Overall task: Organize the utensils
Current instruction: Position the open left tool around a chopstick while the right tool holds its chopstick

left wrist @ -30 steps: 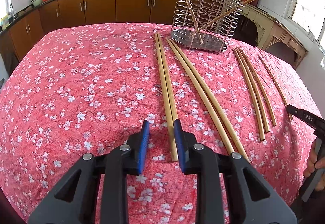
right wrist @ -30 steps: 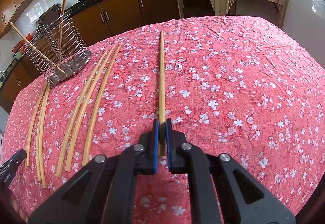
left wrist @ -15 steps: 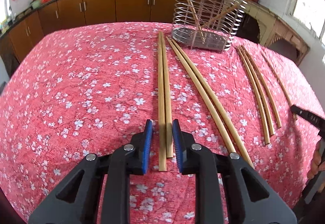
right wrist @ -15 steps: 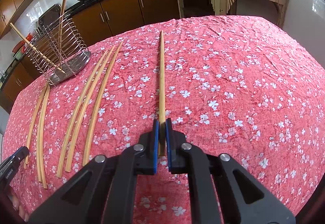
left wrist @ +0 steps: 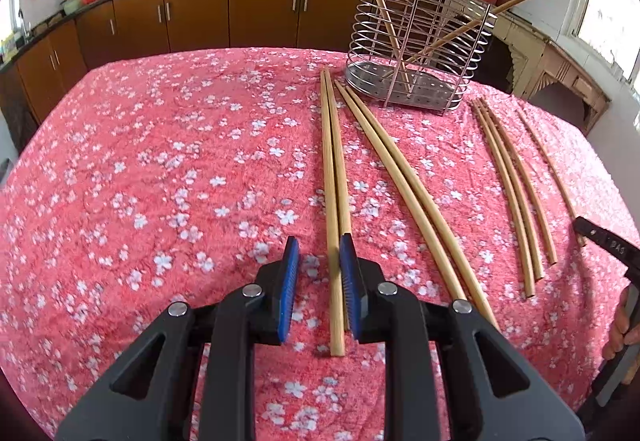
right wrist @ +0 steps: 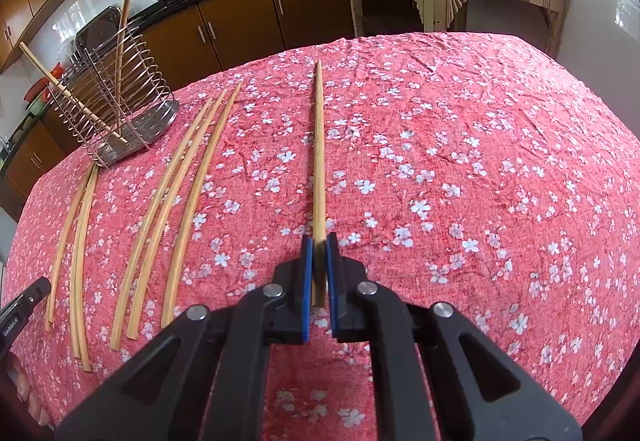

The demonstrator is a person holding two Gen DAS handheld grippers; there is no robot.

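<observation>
A: L side first. Where's the left gripper [left wrist: 319, 259] w/ the blue pads?

B: Low over the red cloth with white blossoms [left wrist: 160, 169], fingers apart. A pair of long straight bamboo chopsticks [left wrist: 334, 177] lies side by side on the cloth and runs from the near end, between the pads, to the far end by the rack. The right one of the pair is just beside the right pad; can't tell if it touches. Left pad is clear of both sticks.

A: And the rack?

B: Silver wire utensil holder with a perforated metal base [left wrist: 416, 37], far side, upright, two sticks leaning in it. Another bamboo pair [left wrist: 404, 185] lies right of the first, angled. Further right, three thin curved sticks [left wrist: 516, 185].

A: R side?

B: The right gripper [right wrist: 319, 239] is clamped on the near end of a single bamboo chopstick [right wrist: 319, 145], pads tight on it. The stick points away toward the far edge, over the cloth. The three curved sticks are to its left in that view, holder at far left. A hand [left wrist: 624, 325] shows on the right gripper's handle, at the left view's right edge.
</observation>
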